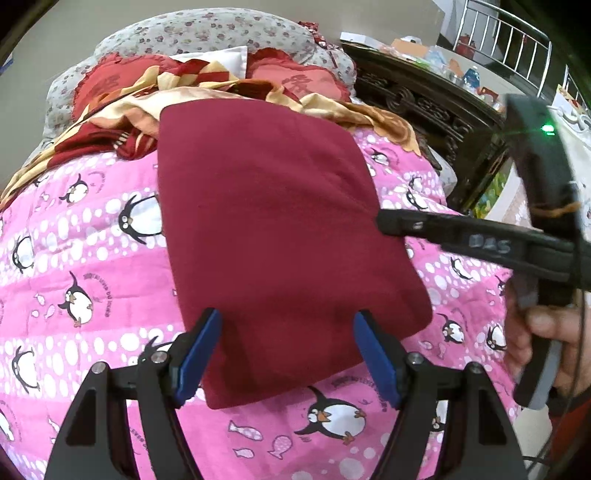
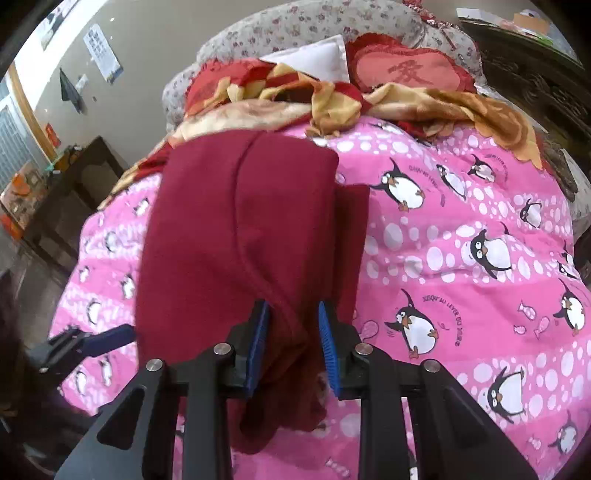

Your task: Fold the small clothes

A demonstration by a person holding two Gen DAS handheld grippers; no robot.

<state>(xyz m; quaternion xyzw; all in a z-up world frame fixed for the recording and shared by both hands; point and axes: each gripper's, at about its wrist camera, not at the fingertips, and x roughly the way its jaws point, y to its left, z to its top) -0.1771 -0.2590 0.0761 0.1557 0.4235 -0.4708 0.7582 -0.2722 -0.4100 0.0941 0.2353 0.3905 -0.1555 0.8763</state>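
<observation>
A dark red garment [image 1: 273, 229] lies folded into a rectangle on the pink penguin quilt [image 1: 85, 258]. My left gripper [image 1: 289, 314] hovers over its near edge, jaws wide apart, blue pads clear of the cloth. From the right, a finger of the right gripper [image 1: 443, 232] reaches to the garment's right edge, with a hand [image 1: 546, 332] behind it. In the right wrist view the garment [image 2: 229, 236] shows a folded-over layer, and a bunched edge runs between the jaws of my right gripper [image 2: 292, 306]. Those jaws stand partly apart and the pads do not pinch it. The left gripper's blue pad [image 2: 110, 338] shows at lower left.
A red and gold blanket [image 1: 122, 110] lies crumpled at the far end of the quilt, with red heart pillows [image 2: 413, 70] and a floral pillow [image 1: 207, 33] behind. Dark carved wooden furniture [image 1: 436, 107] stands at the right, a metal railing [image 1: 509, 37] beyond it.
</observation>
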